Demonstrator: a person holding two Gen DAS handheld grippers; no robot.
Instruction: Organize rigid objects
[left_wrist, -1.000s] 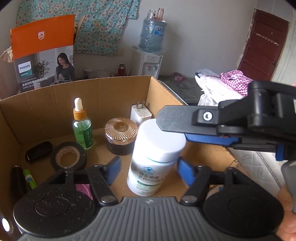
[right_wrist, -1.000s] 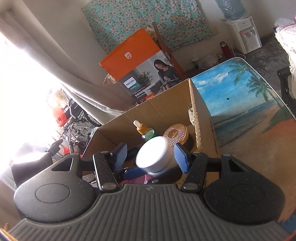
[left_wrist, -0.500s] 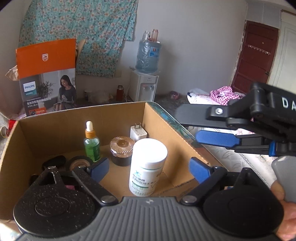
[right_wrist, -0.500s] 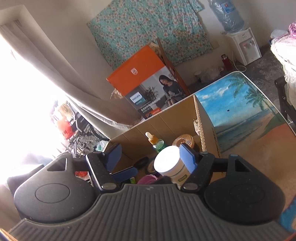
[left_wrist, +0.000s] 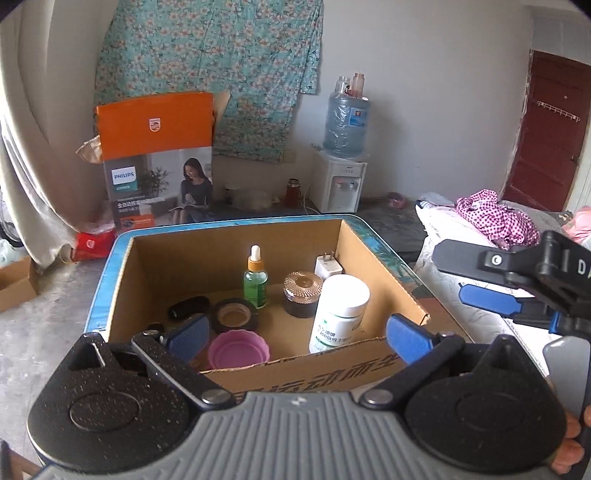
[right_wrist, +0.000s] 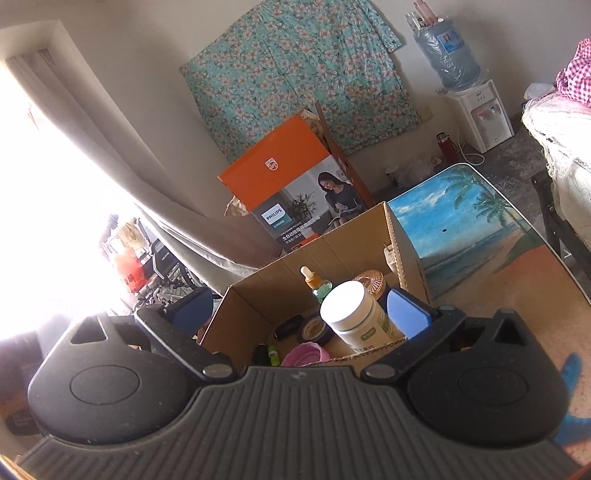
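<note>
An open cardboard box (left_wrist: 306, 369) stands on the table. In it a white pill bottle (left_wrist: 340, 314) (right_wrist: 358, 314) stands upright and free. Around it are a green dropper bottle (left_wrist: 255, 284), a brown jar with a copper lid (left_wrist: 301, 295), a white charger (left_wrist: 328, 264), a black tape roll (left_wrist: 234, 315) and a pink cup (left_wrist: 238, 349). My left gripper (left_wrist: 299, 334) hangs above the box's near wall, its jaws opening wide and gripping nothing. My right gripper (right_wrist: 299, 310) (left_wrist: 461, 277) is beside the box on the right, jaws likewise opening, the pads clear of the bottle.
The box sits on a table with a beach print (right_wrist: 480, 221). On the floor behind are an orange Philips carton (left_wrist: 159, 158) and a water dispenser (left_wrist: 343, 177). A bed with clothes (left_wrist: 491, 218) lies to the right. A hand (left_wrist: 569, 450) holds the right gripper.
Both grippers let go of the white bottle, opened wide and drew back and up out of the box. The bottle stays standing in the box.
</note>
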